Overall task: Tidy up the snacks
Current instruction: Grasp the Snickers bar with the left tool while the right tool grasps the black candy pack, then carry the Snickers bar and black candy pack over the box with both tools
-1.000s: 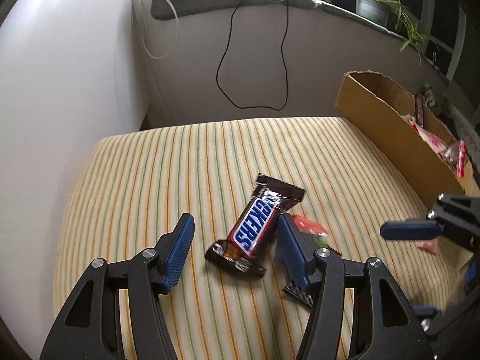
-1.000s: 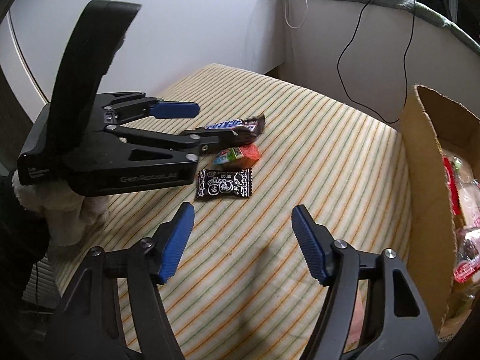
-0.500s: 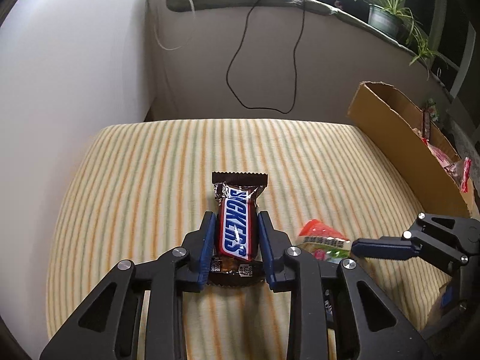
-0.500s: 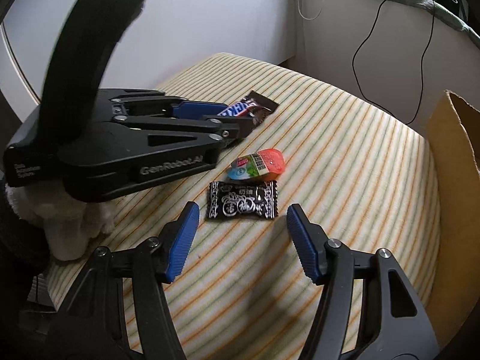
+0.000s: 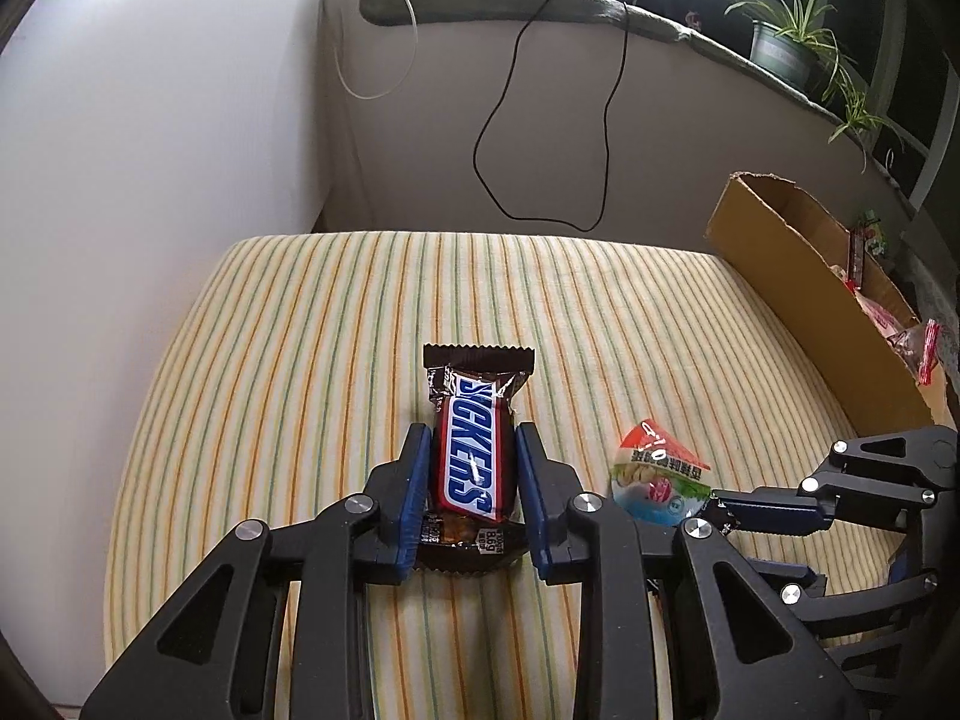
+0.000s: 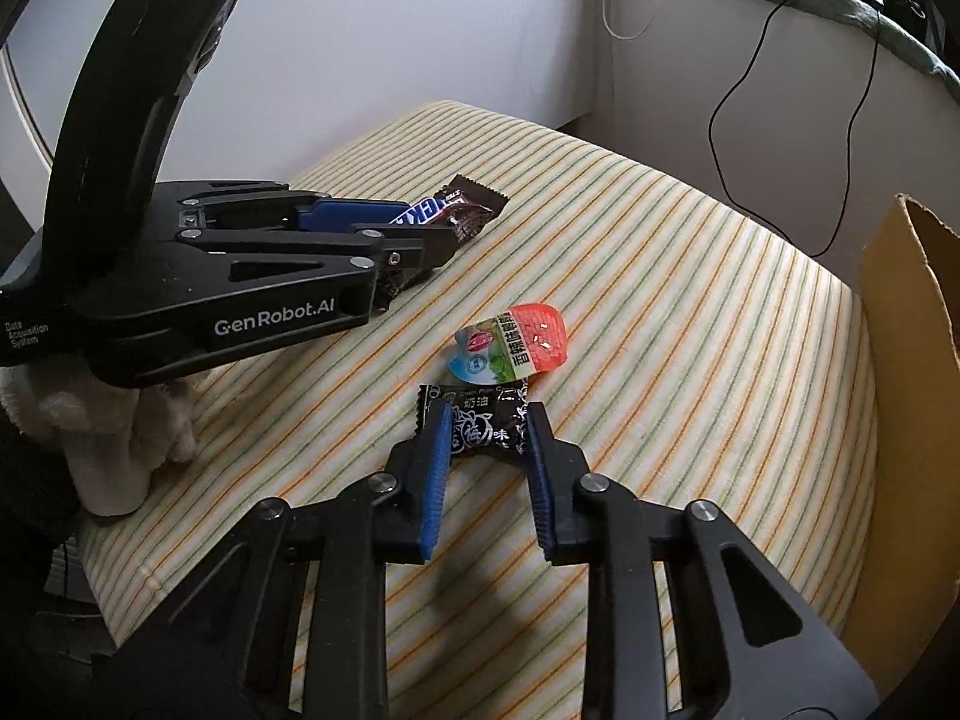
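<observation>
Left wrist view: The left gripper [image 5: 474, 483] is clamped on the chocolate bar [image 5: 474, 456], with one blue pad pressed against each long side of the wrapper. The bar lies lengthwise between the fingers on the striped cushion [image 5: 300, 360], its far crimped end pointing away from the camera. To the right of the bar, a small jelly cup [image 5: 657, 480] with a red, white and green lid sits on the cushion. The right gripper [image 5: 729, 516] enters from the right edge, its fingertips just beside the cup. A cardboard box [image 5: 798, 294] containing other wrapped snacks stands along the right edge of the cushion.

Right wrist view: The right gripper [image 6: 487, 438] has just been closing and now pinches a black candy packet [image 6: 477, 420] between its blue pads. The packet rests on the striped cushion [image 6: 690, 300], directly in front of the jelly cup [image 6: 516, 345], which touches its far edge. The left gripper [image 6: 420, 234] reaches in from the left and grips the chocolate bar [image 6: 462, 213] farther back. A white cloth [image 6: 120, 438] lies beneath the left gripper body. The box wall [image 6: 906, 360] rises at the right.
</observation>
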Demonstrator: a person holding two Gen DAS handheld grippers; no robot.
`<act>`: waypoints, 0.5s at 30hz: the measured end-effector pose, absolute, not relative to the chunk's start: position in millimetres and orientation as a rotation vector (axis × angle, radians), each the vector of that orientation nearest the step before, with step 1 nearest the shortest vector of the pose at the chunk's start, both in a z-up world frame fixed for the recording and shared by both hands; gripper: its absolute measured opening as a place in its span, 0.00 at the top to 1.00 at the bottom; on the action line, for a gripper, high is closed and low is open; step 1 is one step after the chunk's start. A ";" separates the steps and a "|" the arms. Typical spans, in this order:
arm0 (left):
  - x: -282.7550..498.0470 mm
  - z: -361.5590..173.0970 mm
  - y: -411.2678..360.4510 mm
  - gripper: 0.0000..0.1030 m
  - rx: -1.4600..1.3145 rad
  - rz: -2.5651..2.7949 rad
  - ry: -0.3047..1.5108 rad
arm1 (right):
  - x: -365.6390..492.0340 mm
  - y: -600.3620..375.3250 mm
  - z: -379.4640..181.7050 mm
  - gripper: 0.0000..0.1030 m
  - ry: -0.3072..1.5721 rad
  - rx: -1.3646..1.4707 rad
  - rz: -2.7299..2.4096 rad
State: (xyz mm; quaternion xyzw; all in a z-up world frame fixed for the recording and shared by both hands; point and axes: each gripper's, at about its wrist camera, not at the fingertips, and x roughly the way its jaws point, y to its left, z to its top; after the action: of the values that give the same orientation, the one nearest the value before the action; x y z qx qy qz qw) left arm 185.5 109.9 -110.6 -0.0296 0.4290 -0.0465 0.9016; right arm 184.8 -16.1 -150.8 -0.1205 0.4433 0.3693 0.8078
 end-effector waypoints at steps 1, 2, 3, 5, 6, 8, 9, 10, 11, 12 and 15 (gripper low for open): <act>184.6 -109.5 109.8 0.74 -0.061 -0.092 0.884 | 184.3 -17.1 -151.3 0.77 0.949 -0.257 0.792; 184.4 -108.1 110.4 0.74 -0.066 -0.090 0.880 | 182.9 -19.7 -151.1 0.78 0.946 -0.257 0.792; 183.6 -107.4 110.3 0.74 -0.069 -0.089 0.879 | 181.7 -23.1 -149.2 0.80 0.940 -0.254 0.793; 180.4 -105.5 110.9 0.74 -0.068 -0.081 0.872 | 178.2 -24.4 -146.7 0.81 0.936 -0.250 0.801; 178.8 -104.7 111.7 0.74 -0.070 -0.080 0.870 | 174.8 -26.4 -145.2 0.81 0.931 -0.251 0.803; 175.8 -101.9 112.9 0.74 -0.075 -0.072 0.862 | 165.9 -33.5 -140.5 0.81 0.915 -0.257 0.803; 174.5 -100.3 113.7 0.74 -0.078 -0.070 0.858 | 162.4 -35.7 -137.8 0.82 0.905 -0.257 0.801; 172.5 -98.6 114.3 0.74 -0.085 -0.070 0.854 | 158.7 -37.2 -134.0 0.82 0.889 -0.255 0.796; 170.9 -96.2 113.6 0.74 -0.088 -0.072 0.849 | 155.1 -38.7 -129.7 0.82 0.875 -0.255 0.794; 169.0 -94.4 111.5 0.74 -0.086 -0.074 0.844 | 152.4 -41.8 -125.4 0.82 0.863 -0.252 0.794; 166.2 -83.8 104.1 0.74 -0.075 -0.089 0.822 | 145.3 -54.7 -109.6 0.82 0.824 -0.240 0.789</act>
State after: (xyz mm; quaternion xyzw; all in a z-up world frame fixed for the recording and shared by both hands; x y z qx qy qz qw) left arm 166.2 104.1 -83.8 -0.0365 0.3992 -0.0434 0.9151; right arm 145.3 -54.7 -109.6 -0.1135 0.3890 0.3727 0.8348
